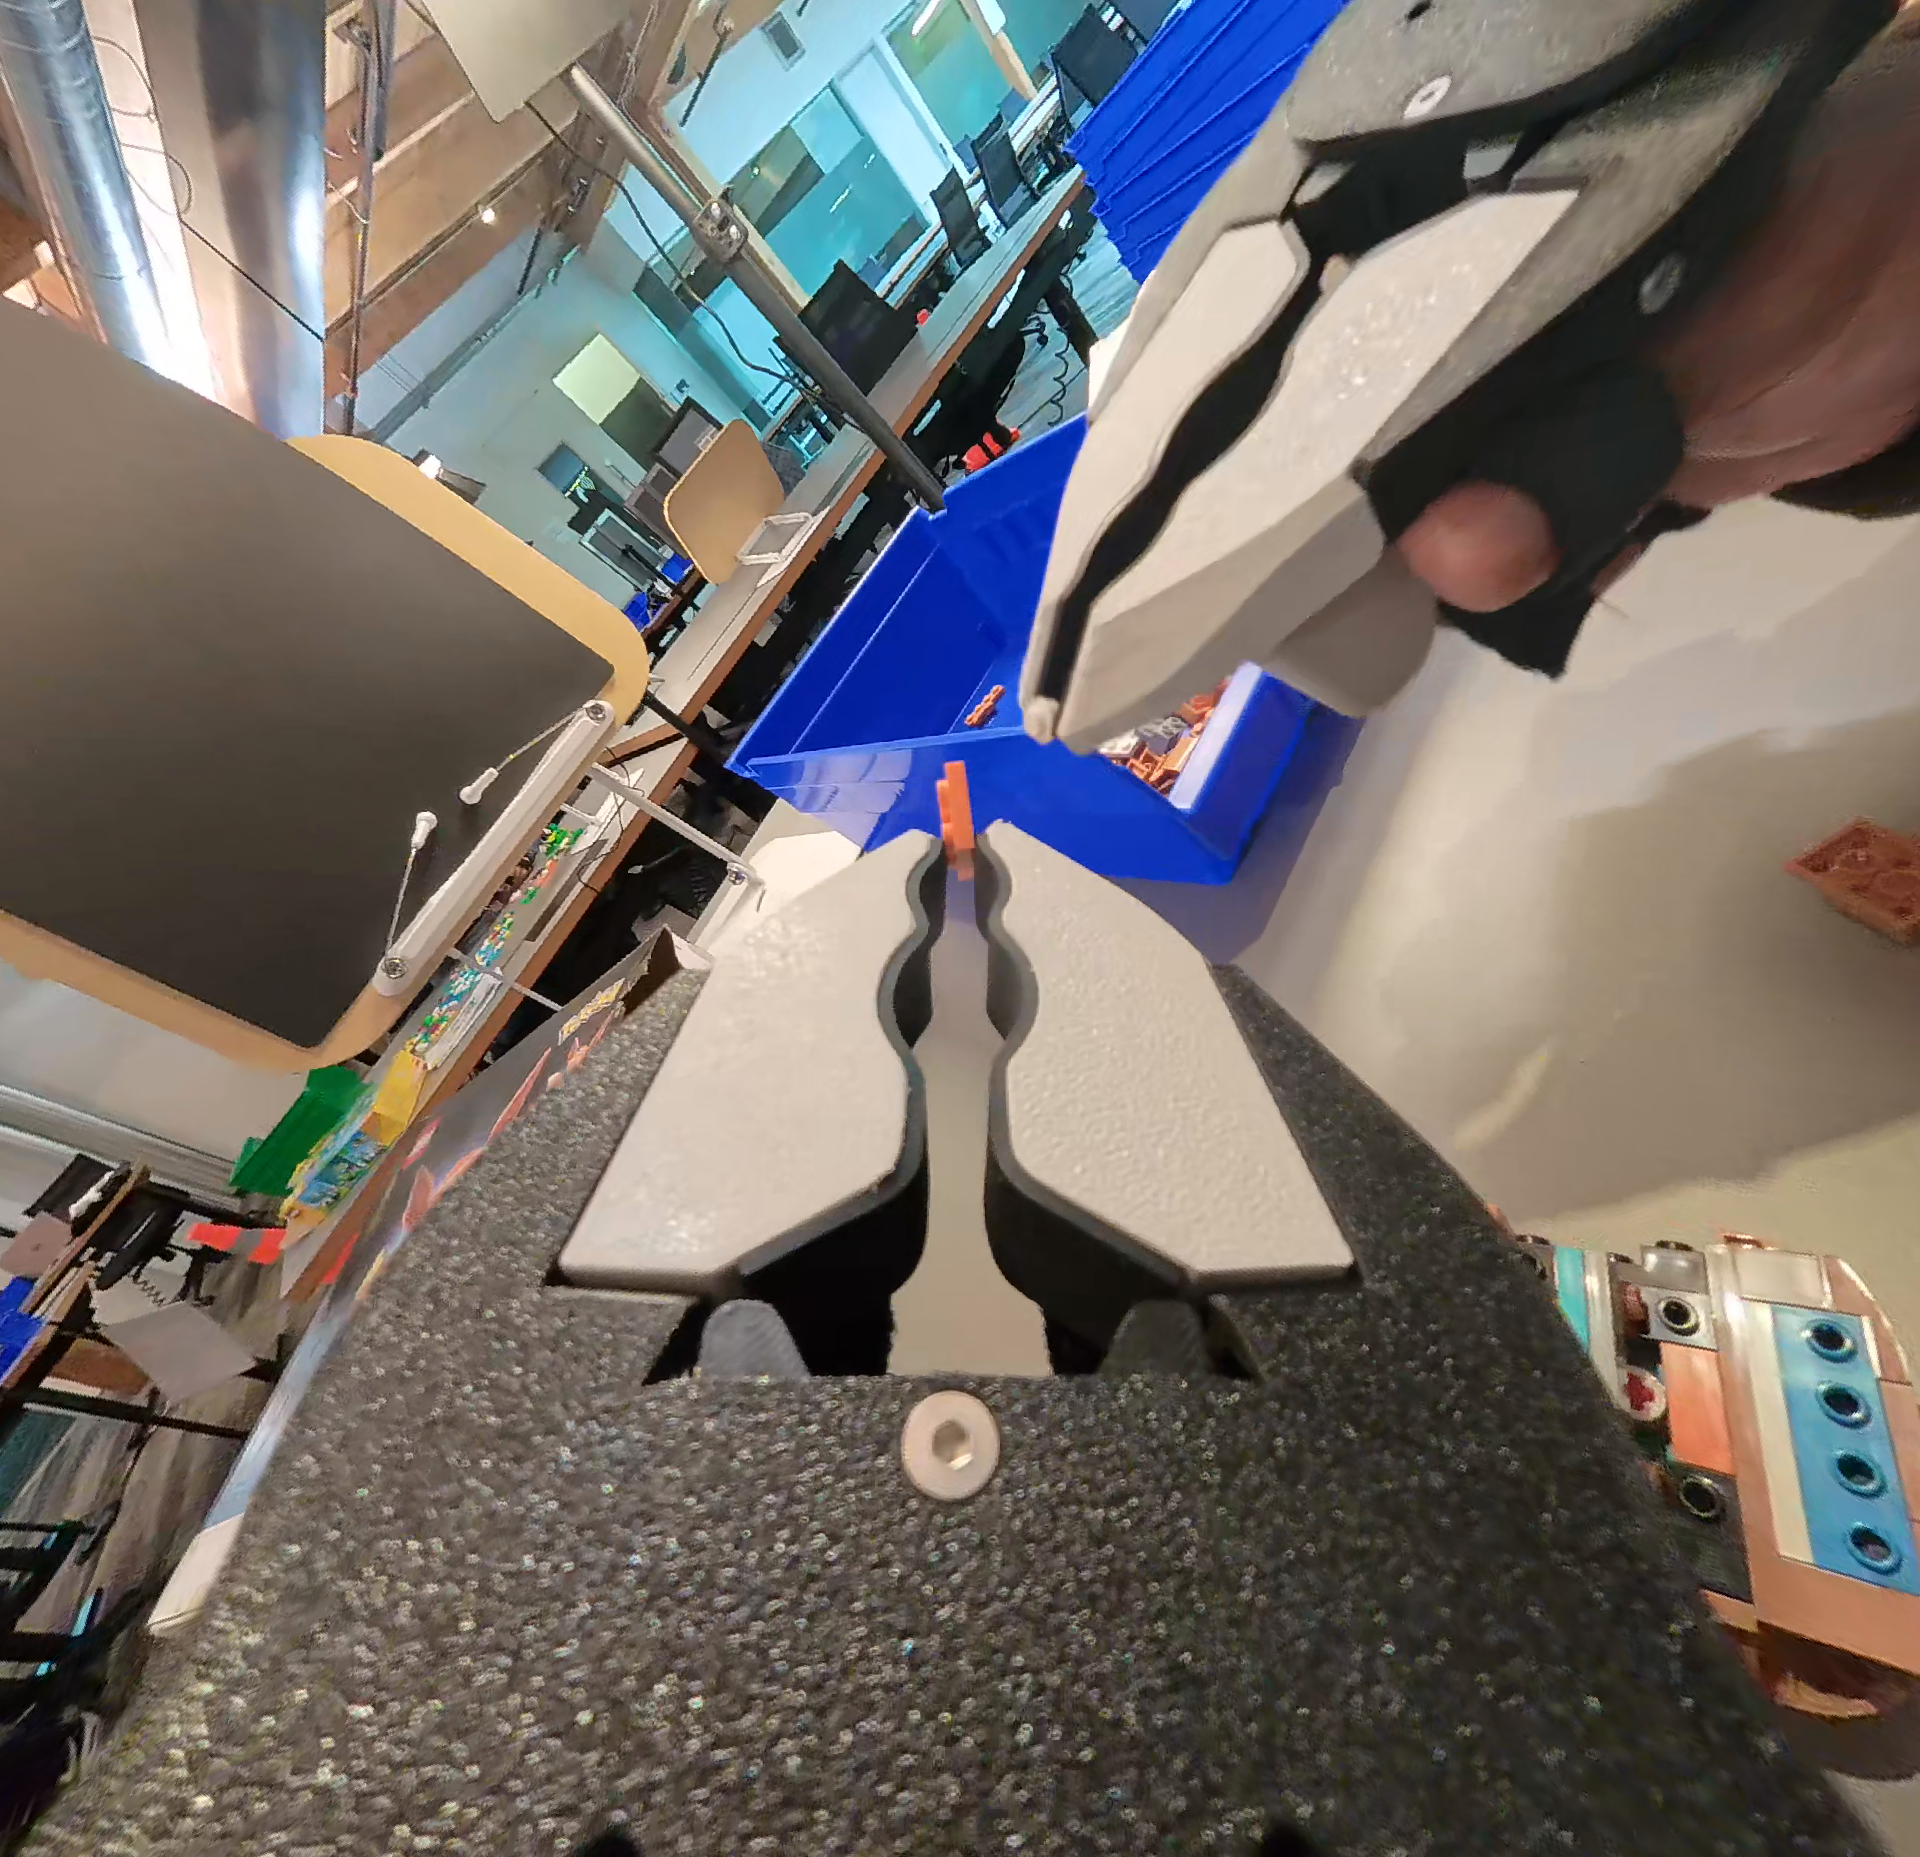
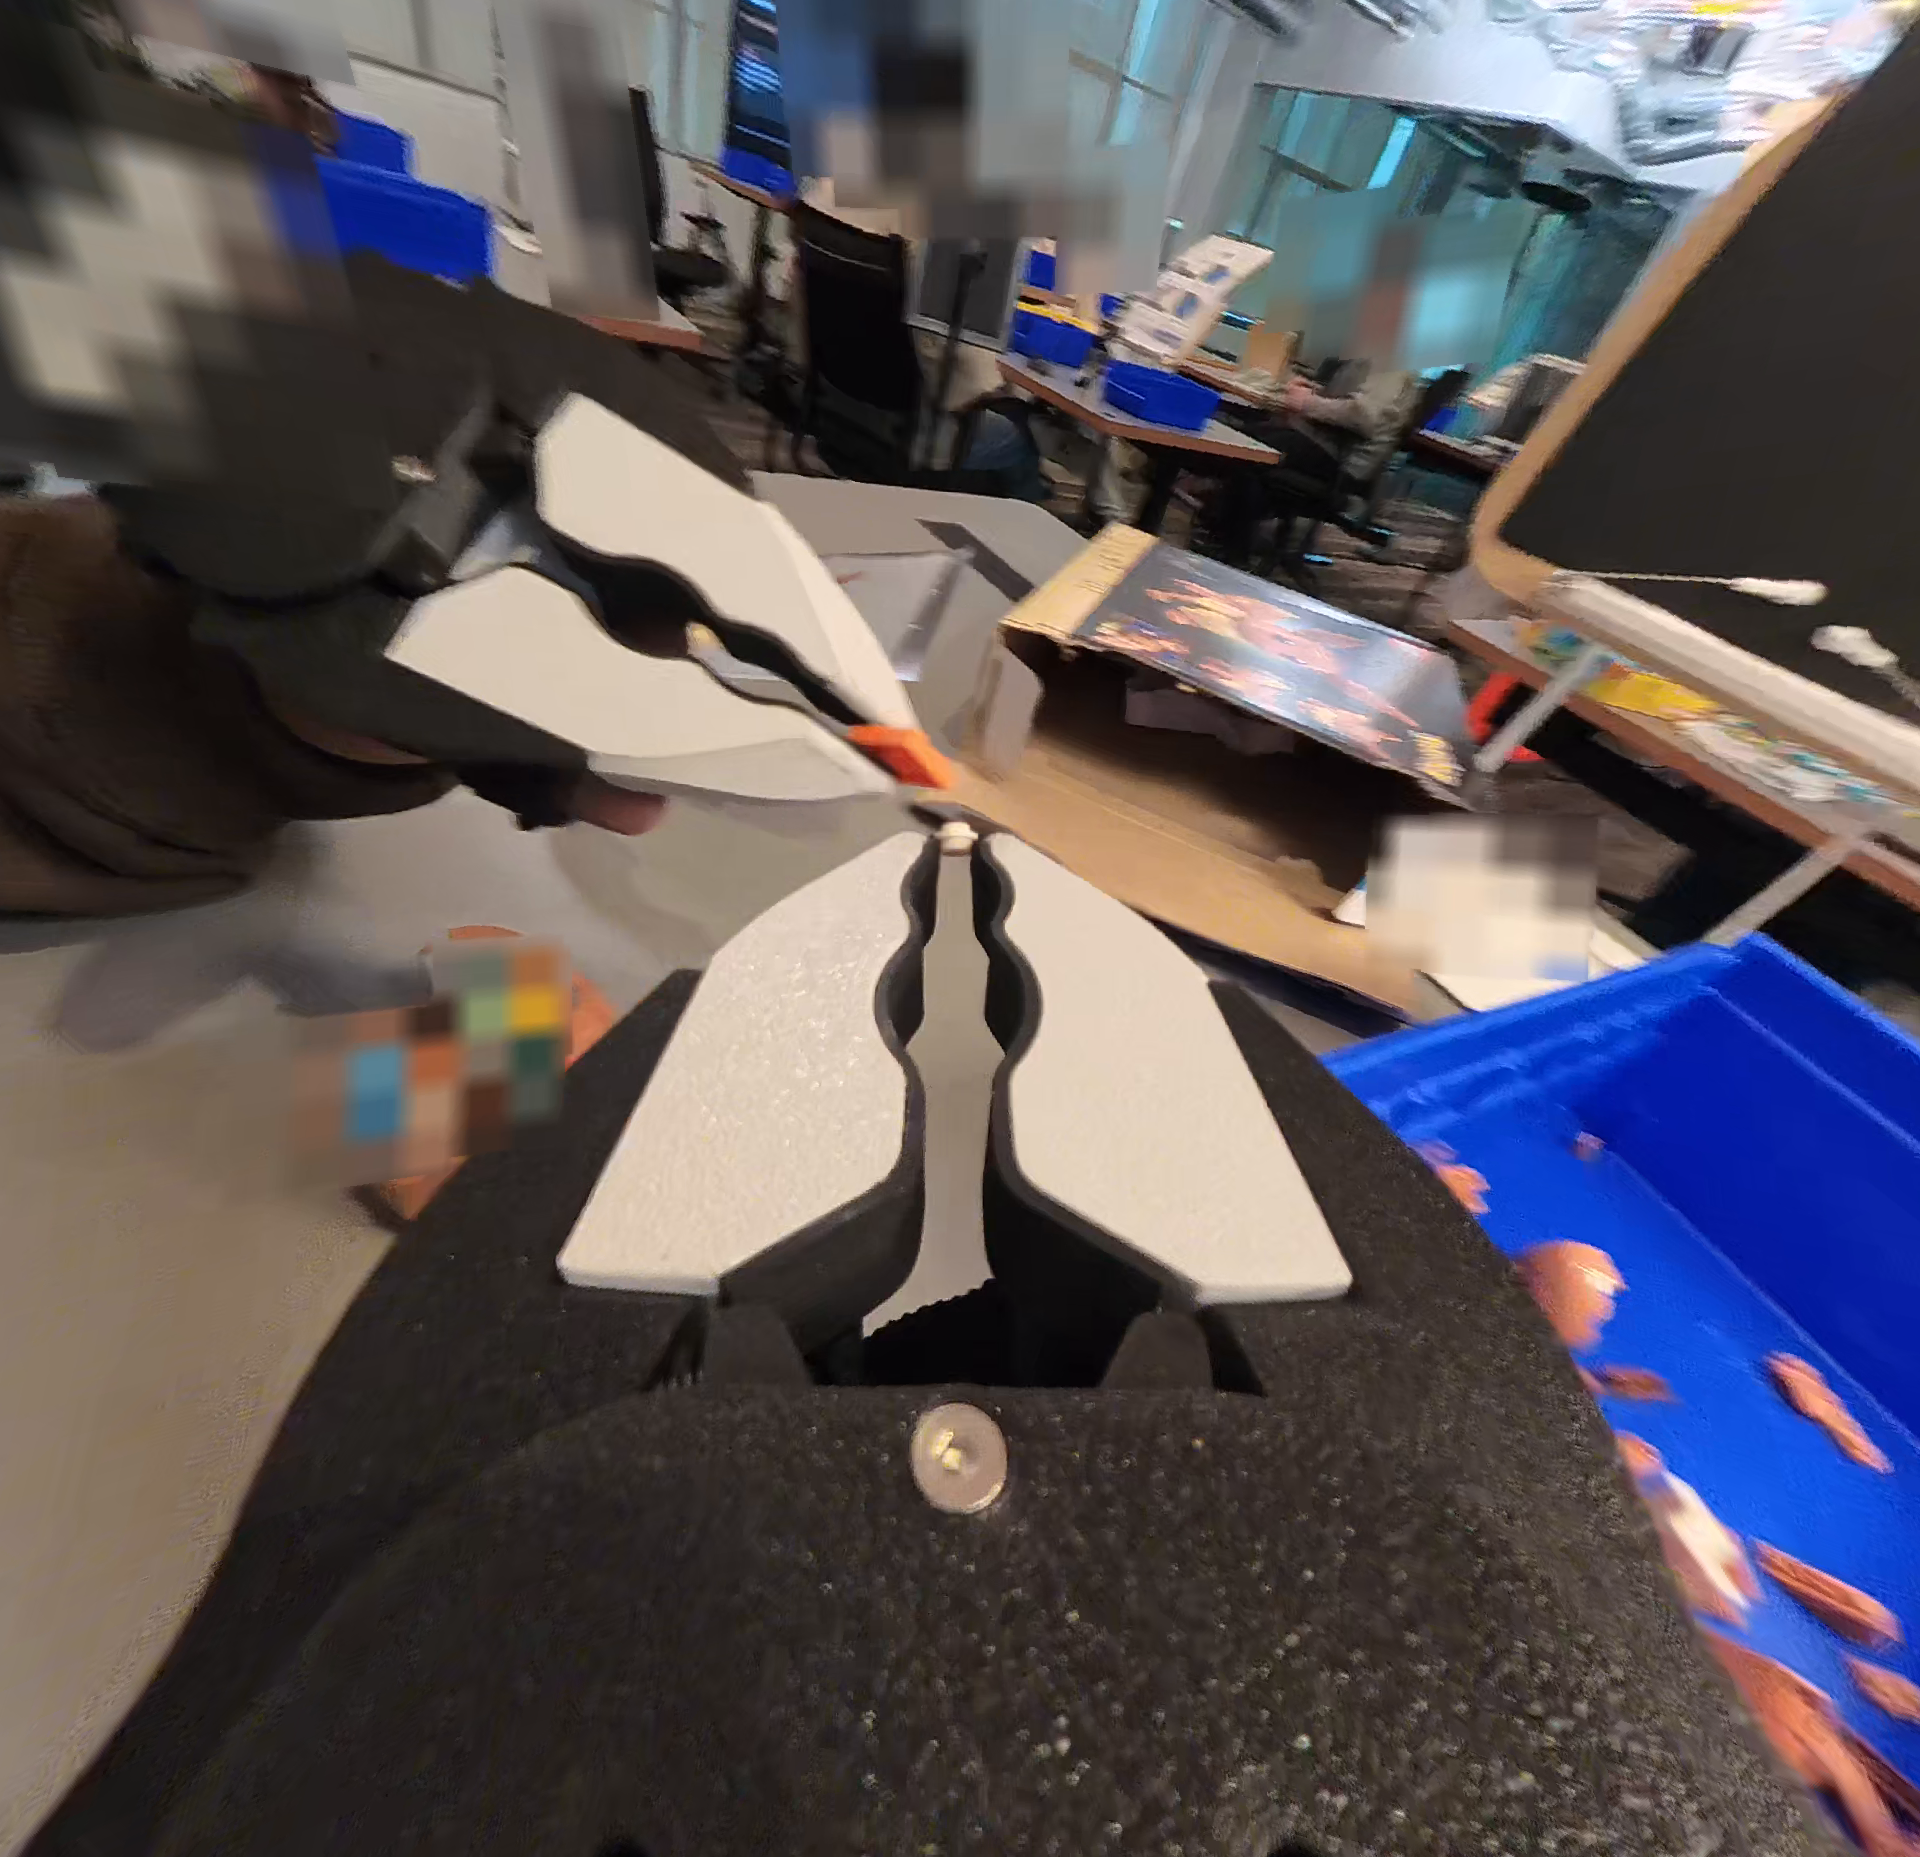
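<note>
Beyond both sets of tongs, a blue bin [image 1: 935, 654] sits on the pale table [image 1: 1558, 872], holding scattered brown-orange pieces [image 2: 1829, 1412]; it lies ahead of the left gripper [image 1: 961, 851] and to the lower right of the right gripper [image 2: 956, 843]. Farther ahead of the right gripper lies an opened cardboard box [image 2: 1195, 768] with a dark printed lid. A brick-built model [image 1: 1766, 1444] in copper, white and light blue sits just to the right of the left gripper's body. The left gripper's jaws are nearly closed, pinching a small orange piece [image 1: 956, 815] at the tips, where it stands upright. The right gripper is likewise almost closed, nipping a tiny white piece [image 2: 954, 837] at its tips. The two sets of tips are very near each other, the orange piece just beside the white one.
</note>
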### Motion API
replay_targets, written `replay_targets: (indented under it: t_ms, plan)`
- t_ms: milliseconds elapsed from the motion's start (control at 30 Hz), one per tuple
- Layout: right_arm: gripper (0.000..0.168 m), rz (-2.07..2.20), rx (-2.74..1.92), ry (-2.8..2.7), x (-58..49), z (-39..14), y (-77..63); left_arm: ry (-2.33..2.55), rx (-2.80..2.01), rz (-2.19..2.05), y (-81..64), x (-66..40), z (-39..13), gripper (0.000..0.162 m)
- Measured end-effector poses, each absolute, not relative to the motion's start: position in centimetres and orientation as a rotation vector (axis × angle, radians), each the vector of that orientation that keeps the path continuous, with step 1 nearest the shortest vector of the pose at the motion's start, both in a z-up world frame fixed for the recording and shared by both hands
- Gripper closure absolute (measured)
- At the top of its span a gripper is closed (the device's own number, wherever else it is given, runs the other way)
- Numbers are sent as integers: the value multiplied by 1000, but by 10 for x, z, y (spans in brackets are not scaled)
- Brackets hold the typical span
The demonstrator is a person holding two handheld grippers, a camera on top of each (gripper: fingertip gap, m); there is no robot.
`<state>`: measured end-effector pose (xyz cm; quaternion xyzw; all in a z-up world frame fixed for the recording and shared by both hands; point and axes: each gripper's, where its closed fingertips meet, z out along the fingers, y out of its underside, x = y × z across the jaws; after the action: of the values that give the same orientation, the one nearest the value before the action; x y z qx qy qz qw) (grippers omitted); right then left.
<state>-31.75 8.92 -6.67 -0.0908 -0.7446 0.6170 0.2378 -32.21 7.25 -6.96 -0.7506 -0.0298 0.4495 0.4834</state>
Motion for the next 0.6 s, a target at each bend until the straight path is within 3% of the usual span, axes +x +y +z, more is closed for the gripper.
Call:
replay_targets:
  t_ms: [200, 267, 467, 600]
  plan:
    - [162, 1197, -625, -1917, -390, -82, 168, -84, -1841, 1078, 74, -323, -73, 157]
    - [152, 1111, -746, -1942, -404, -97, 187, -85, -1844, 1072, 74, -322, -73, 157]
    - [147, 1229, -800, -1880, -405, -82, 197, -106, -1845, 1015, 75, -321, -75, 157]
    - [147, 1413, -484, -1827, -377, -50, 168, -143, -1831, 828, 80, -315, -77, 157]
